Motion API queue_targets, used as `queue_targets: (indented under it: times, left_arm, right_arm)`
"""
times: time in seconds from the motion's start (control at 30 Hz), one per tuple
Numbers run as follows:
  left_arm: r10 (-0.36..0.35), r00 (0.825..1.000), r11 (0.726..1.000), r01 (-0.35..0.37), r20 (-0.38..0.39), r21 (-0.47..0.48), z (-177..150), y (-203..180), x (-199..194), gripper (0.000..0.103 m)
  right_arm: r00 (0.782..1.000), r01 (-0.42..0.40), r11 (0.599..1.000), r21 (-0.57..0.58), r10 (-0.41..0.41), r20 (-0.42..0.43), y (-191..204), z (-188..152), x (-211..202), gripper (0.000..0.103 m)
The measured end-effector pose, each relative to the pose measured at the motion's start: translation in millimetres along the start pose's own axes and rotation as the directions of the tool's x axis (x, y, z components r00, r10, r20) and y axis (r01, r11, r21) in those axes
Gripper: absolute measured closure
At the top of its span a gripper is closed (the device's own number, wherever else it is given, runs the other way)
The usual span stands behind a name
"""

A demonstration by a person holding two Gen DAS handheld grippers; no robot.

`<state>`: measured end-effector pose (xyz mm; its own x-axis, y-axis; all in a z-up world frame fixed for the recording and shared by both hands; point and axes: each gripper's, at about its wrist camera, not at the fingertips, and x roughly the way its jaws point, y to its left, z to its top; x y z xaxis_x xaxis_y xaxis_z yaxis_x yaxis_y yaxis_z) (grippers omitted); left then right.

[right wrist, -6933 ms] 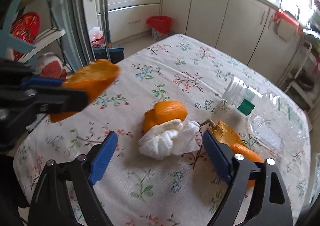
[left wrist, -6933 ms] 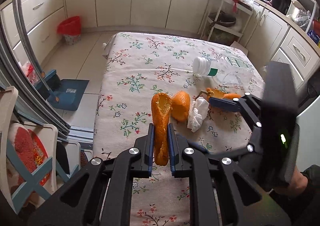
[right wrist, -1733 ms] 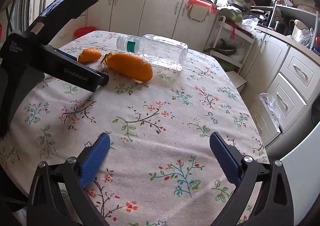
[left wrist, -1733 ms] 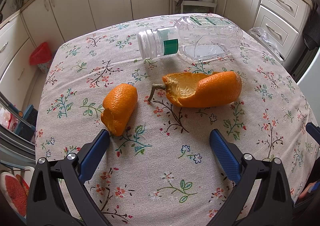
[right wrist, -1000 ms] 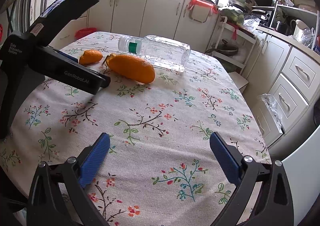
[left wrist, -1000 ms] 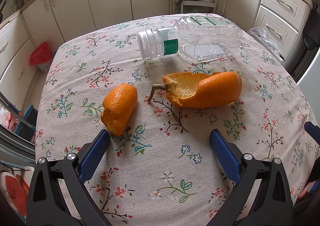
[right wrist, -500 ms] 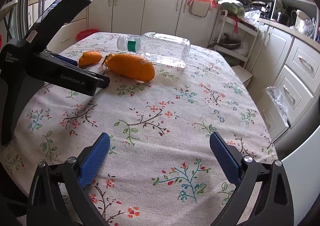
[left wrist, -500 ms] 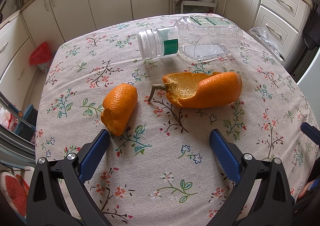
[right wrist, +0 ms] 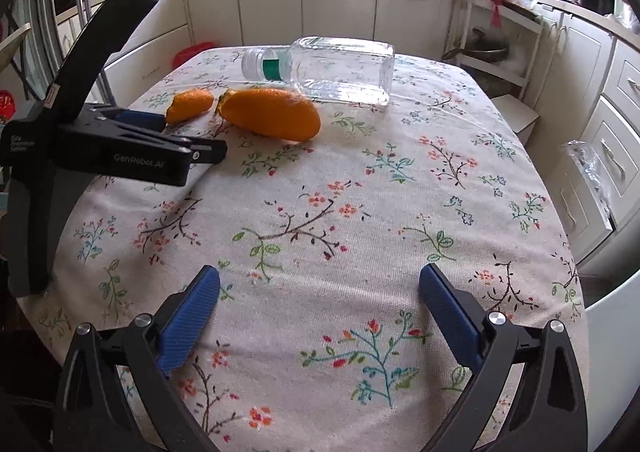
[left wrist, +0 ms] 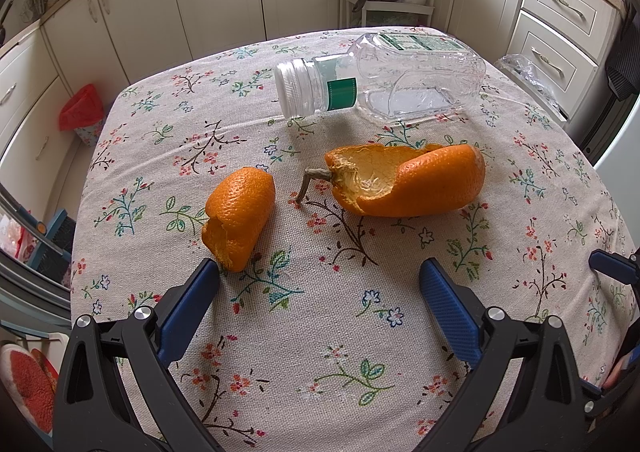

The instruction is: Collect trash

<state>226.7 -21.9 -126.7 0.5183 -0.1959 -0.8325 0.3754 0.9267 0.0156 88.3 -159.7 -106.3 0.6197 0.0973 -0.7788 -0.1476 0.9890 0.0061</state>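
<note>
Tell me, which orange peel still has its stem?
The larger peel, lying right of the smaller peel in the left wrist view; a woody stem juts from its torn end.

Both wrist views low over table (left wrist: 280, 372), sharing peels, bottle (left wrist: 384, 72)

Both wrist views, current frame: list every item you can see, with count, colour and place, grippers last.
Small orange peel: one, orange, table's left part, just beyond the left gripper's left fingertip.
Large orange peel: one, orange with stem, table centre, right of the small peel.
Plastic bottle: one, clear with white cap and green band, lying on its side behind the peels.
Tablecloth: one, beige floral, covering the table.
Trash bin: one, red liner, on the floor by the cabinets.
Left gripper: open, empty.
Right gripper: open, empty.
</note>
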Motion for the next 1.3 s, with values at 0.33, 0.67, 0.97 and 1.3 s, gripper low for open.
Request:
queue_targets:
  times: [0.33,0.67,0.97,1.3]
  left_arm:
    - [0.000,1.000,1.000,0.000,0.000,0.000,0,-1,0,0.007]
    - [-0.101,0.992,0.979,0.113,0.078,-0.172,0,32,-30,0.008]
    - [0.030,0.998,0.979,-0.018,0.056,-0.204,12,50,-24,0.008]
    - [-0.041,0.999,0.989,0.041,0.006,-0.140,31,40,2,0.067]
  right_arm:
    - [0.996,-0.057,0.984,-0.168,0.044,-0.081,-7,13,-1,0.007]
    - [0.990,-0.119,0.983,-0.138,0.108,-0.085,-18,14,1,0.007]
    - [0.990,-0.139,0.979,-0.151,0.132,-0.057,-7,20,-2,0.008]
    - [0.991,-0.133,0.979,-0.152,0.129,-0.036,-8,29,4,0.008]
